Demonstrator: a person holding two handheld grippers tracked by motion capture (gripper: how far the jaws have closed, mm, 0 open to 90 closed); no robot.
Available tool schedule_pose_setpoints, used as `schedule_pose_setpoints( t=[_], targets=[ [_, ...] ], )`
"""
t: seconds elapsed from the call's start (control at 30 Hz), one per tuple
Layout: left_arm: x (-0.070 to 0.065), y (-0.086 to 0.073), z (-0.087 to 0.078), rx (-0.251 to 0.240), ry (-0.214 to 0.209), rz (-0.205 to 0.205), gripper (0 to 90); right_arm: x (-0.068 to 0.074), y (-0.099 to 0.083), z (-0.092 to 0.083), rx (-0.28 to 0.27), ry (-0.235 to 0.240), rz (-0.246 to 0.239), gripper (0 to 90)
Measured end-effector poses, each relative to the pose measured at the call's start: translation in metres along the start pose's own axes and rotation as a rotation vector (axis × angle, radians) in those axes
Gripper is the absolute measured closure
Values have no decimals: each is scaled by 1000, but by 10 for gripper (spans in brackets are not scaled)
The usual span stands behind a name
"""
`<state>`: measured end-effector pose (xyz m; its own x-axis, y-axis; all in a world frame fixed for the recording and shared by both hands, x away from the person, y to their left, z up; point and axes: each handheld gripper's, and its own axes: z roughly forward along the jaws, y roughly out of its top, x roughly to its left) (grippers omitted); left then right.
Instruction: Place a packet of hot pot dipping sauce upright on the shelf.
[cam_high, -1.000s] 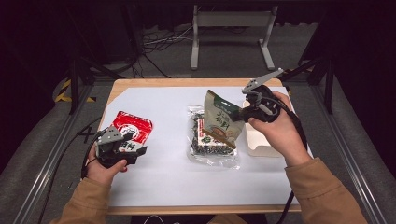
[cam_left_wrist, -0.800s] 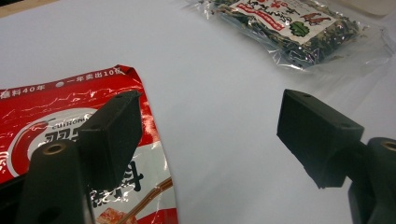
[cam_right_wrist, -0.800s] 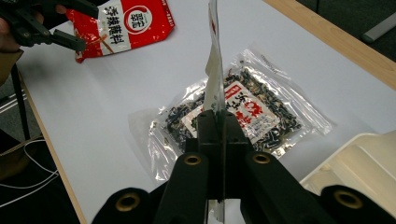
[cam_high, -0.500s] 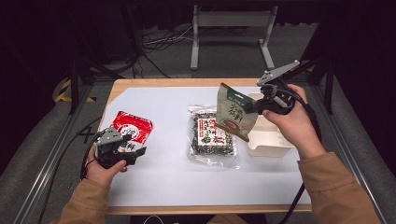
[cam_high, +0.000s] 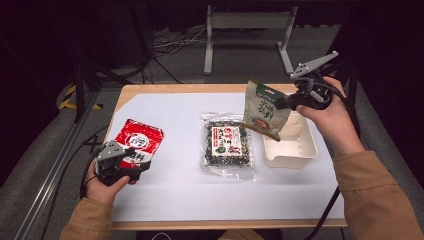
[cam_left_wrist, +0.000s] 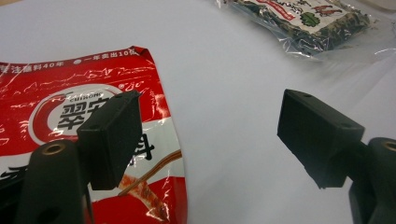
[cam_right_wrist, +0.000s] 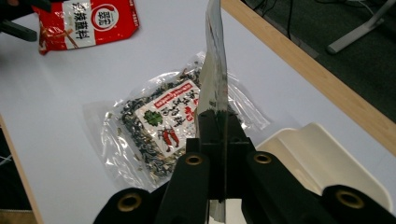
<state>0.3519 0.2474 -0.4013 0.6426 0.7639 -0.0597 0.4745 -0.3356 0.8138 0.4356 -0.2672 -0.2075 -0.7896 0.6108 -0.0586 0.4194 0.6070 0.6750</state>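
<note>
We see the wooden-edged table (cam_high: 165, 90) with its white paper-like top sheet. Everything sits on that sheet.

Next down: the cream rectangular plastic tray (cam_high: 295, 150), right side of the table, just beside the clear plastic bag of dark dried flakes with a red-and-white label (cam_high: 227, 145), which lies flat at centre. In the right gripper view the same tray (cam_right_wrist: 327, 163) is at lower right and the flake bag (cam_right_wrist: 159, 126) lies below the tongs.

The red glossy foil sauce packet with white lettering (cam_high: 136, 145) lies flat at the left of the table, well apart from the flake bag. In the left gripper view the red packet (cam_left_wrist: 70, 102) is under and behind the left-hand jaw.

The green-and-white printed stand-up pouch (cam_high: 264, 110) is off the table, in the air, tilted, over the near-left corner of the tray and the flake bag's right edge. The right tongs (cam_high: 290, 102) pinch its right edge; jaws closed tight on it. In the right gripper view we see the pouch (cam_right_wrist: 215, 79) edge-on, clamped between both jaws.

The left tongs (cam_high: 132, 167) sit low at the near corner of the red packet, jaws wide apart, nothing between them. In the left gripper view one jaw overlaps the packet; we cannot tell if it touches.
</note>
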Motion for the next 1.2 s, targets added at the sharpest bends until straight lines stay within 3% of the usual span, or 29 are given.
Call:
schedule_pose_setpoints(
  t=[0.5,1.2],
  targets=[
    [3,-20,-22,6,55,-53,220,-37,5,-7,17,-25,-142,893],
    [3,-33,-31,21,86,-75,219,-87,-9,5,-12,-59,-169,893]
  ],
)
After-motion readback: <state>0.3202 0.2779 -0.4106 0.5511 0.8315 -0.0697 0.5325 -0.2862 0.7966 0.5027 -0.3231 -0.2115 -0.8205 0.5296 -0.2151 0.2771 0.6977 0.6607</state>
